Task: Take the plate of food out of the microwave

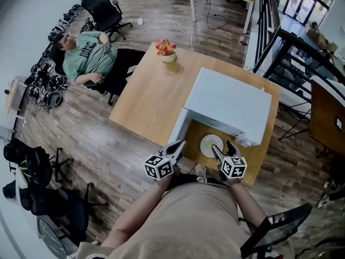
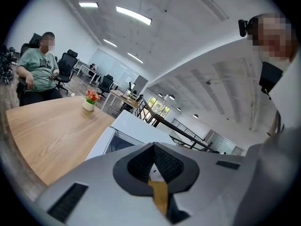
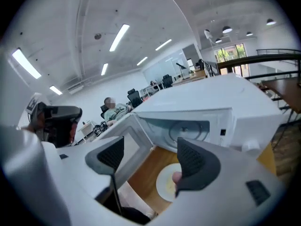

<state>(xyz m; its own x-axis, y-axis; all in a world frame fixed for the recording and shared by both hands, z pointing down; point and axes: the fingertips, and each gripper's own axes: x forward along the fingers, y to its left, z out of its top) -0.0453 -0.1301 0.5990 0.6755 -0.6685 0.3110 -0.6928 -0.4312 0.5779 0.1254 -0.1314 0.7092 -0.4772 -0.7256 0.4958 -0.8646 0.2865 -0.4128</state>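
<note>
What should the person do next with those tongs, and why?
Probably push the microwave door shut with the left tongs. The plate already sits on the table in front of the open microwave, the right tongs are open and empty near it, and the door stands open beside the closed left tongs.

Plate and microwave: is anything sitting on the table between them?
Nothing. Only bare wooden table separates the plate from the open microwave. The right gripper view shows this best, and the head view agrees.
</note>
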